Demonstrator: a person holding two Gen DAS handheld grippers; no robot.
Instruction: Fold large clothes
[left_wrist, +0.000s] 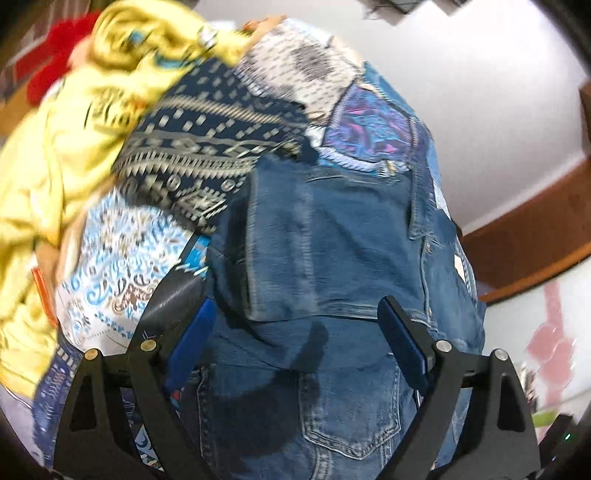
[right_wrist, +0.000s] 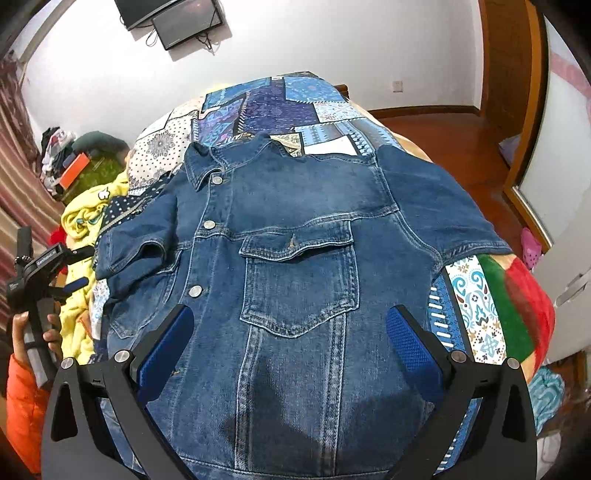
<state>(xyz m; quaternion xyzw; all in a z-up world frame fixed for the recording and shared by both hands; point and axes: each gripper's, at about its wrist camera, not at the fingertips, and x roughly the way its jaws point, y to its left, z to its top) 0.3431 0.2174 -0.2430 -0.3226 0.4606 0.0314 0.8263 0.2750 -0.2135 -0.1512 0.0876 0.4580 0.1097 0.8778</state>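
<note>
At the far left of the right wrist view hangs a striped curtain, with a heap of clutter at its foot. Nearer, a hand in an orange sleeve holds the left gripper, its jaws spread with nothing between them. Yellow clothing lies bunched at the left edge of the patchwork bedspread. The denim jacket lies flat, front up, in the middle of it, its left sleeve folded inward. The right gripper hovers over the jacket's near hem, jaws wide, gripping nothing. A screen hangs on the white far wall. To the right are a red blanket, wooden floor and a door frame.
</note>
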